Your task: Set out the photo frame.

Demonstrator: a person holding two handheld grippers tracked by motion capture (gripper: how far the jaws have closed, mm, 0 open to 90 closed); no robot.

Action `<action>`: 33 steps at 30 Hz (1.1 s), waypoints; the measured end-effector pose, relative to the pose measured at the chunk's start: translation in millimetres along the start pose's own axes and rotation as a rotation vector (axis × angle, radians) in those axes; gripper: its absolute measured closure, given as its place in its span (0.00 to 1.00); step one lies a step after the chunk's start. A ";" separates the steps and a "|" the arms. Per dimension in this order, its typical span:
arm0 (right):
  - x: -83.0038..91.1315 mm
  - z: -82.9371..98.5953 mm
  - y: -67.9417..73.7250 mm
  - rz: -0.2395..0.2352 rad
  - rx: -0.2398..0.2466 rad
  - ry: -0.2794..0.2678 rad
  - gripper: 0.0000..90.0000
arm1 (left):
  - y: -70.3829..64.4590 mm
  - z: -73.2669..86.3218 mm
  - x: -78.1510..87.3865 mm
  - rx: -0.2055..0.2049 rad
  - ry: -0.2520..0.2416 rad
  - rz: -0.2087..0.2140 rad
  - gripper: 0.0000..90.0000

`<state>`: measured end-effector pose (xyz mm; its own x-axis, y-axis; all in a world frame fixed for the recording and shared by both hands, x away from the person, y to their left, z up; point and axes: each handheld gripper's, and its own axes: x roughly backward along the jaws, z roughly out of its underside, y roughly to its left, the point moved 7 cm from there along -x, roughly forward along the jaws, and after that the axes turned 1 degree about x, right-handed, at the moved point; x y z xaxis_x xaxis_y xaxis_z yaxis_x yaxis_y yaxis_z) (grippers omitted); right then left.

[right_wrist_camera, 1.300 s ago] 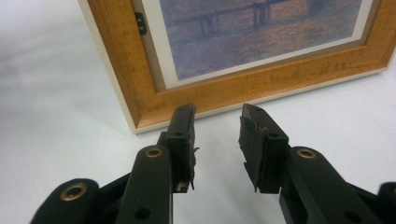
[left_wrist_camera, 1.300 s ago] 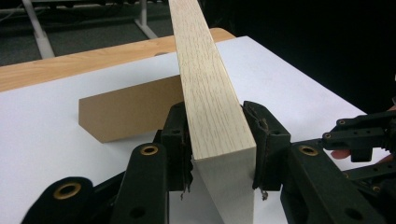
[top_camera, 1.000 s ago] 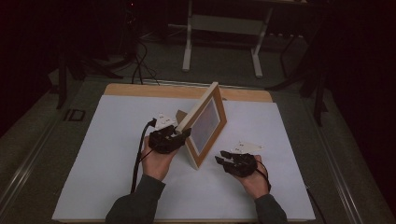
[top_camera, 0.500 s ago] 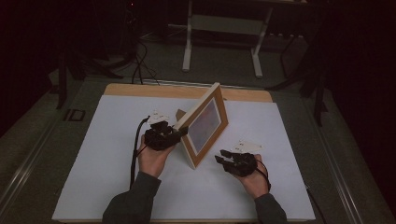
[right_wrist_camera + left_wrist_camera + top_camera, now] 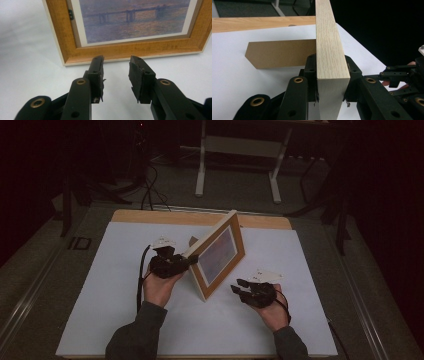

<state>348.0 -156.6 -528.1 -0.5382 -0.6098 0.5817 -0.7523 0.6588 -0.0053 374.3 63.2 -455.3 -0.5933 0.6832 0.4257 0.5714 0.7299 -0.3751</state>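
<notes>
Frame (image 5: 216,256) stands near upright on the white table (image 5: 100,320), about mid-table, picture side facing the right hand, leaning back on its easel leg (image 5: 279,56). Largest first: table is bare white sheet with a wood strip along the far edge. Frame is a stiff wooden rectangle with a print, probably glazed, so treat the front as fragile and keep the jaws off the pane. Looks light to moderate in weight; the wood edge is smooth but square, so a clamp across the moulding should bite fine. Easel leg is thin brown board, likely floppy at the hinge, bad place to grab. Left gripper (image 5: 333,92) is clamped across the frame's side edge, jaws on front and back faces, carrying or steadying it. Right gripper (image 5: 116,66) has jaws apart, holding nothing, tips just short of the bottom rail near its lower corner. Best second hold, in my view: the bottom rail or opposite side rail, on wood only.
</notes>
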 end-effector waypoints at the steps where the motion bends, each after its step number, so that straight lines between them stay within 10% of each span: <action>1: 0.3 -1.0 -0.1 0.001 0.001 -0.001 0.71 | 0.7 -0.1 0.4 0.002 0.002 0.006 0.79; 33: 8.6 -12.2 -17.1 0.072 -0.034 -0.020 0.63 | 13.4 -0.1 10.3 -0.021 0.069 0.142 0.79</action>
<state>360.8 -167.7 -513.1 -0.5979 -0.5688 0.5648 -0.6983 0.7156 -0.0184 376.0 80.0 -455.8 -0.4658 0.7756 0.4260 0.6588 0.6253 -0.4183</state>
